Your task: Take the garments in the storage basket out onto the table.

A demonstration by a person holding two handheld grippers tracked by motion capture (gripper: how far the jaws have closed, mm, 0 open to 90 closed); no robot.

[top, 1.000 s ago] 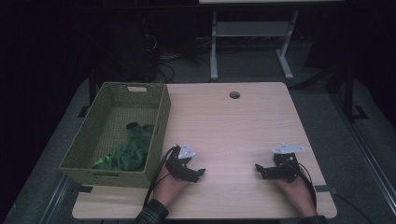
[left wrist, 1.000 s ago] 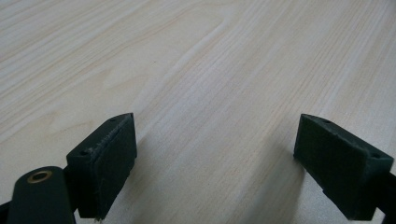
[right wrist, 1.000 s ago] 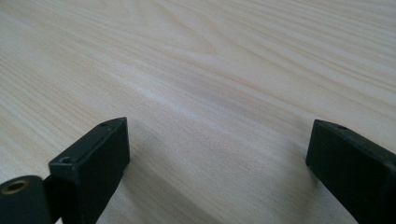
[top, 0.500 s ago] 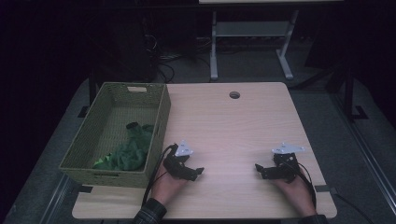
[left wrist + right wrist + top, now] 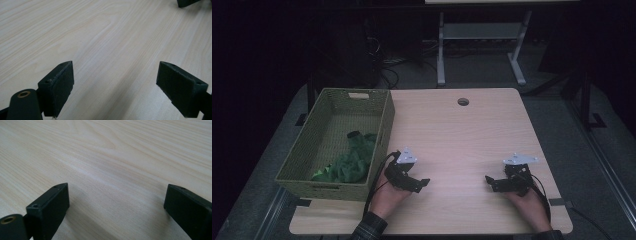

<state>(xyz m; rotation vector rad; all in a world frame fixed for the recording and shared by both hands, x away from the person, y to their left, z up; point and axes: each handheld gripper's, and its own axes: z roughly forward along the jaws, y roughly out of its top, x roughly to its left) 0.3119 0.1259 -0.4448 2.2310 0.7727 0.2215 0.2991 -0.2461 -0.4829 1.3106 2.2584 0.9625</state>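
1. Two grippers low over bare table (image 5: pixel 452 130): left gripper (image 5: pixel 421 184), right gripper (image 5: pixel 490 182), well apart, tips facing each other.
2. Both jaw pairs spread wide, holding nothing.
3. Green cloth (image 5: pixel 352 162) lies in woven basket (image 5: pixel 384 131), just left of left gripper.

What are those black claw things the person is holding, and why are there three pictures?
They are hand-held grabbing tools. The left gripper and the right gripper each have two black fingers that can pinch things. Both are open now and hold nothing.

One picture comes from a camera high above the light wooden table. The other two come from small cameras riding on each tool, looking along its fingers at the bare wood.

On the table's left side stands a green woven rectangular basket with a crumpled green cloth lying inside. The left gripper sits close beside that basket.
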